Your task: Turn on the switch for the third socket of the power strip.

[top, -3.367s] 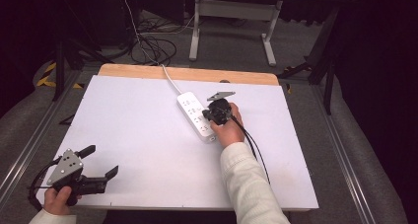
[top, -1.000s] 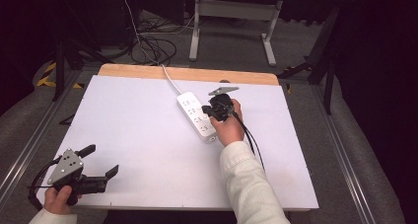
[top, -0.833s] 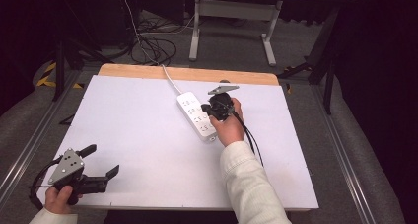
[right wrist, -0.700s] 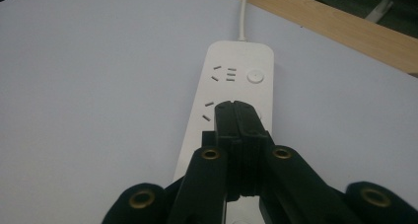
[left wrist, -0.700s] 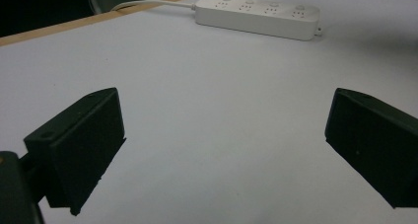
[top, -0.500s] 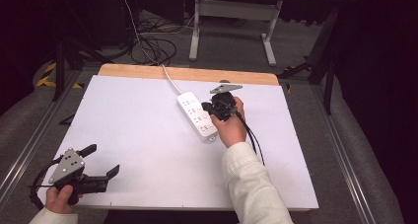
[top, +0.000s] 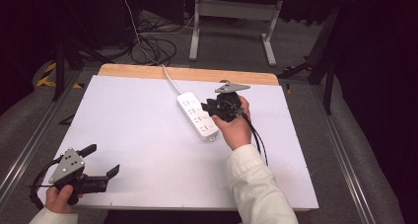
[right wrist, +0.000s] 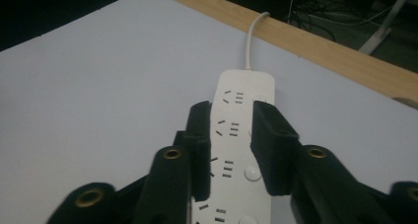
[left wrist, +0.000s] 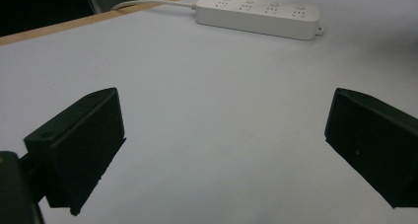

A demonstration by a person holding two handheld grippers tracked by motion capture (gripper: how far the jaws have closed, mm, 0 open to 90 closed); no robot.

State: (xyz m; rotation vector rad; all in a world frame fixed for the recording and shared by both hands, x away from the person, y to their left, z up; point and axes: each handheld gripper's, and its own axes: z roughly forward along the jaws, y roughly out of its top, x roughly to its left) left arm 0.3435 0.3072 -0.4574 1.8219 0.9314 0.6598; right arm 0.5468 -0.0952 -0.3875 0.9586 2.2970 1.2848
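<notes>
Over the power strip (right wrist: pixel 242 150), I am hovering my right gripper (right wrist: pixel 231 135), jaws just parting, aligned along its length, pinching nothing.

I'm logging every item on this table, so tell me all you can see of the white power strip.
The power strip is a long white bar, plastic by its look, with rounded ends, a row of four socket groups and a round button beside each. It lies flat on the white table top, angled, and its white cable runs over the wooden far edge. The right hand-held gripper hangs just above it, jaws part open across its width; whether they touch it is unclear.
</notes>
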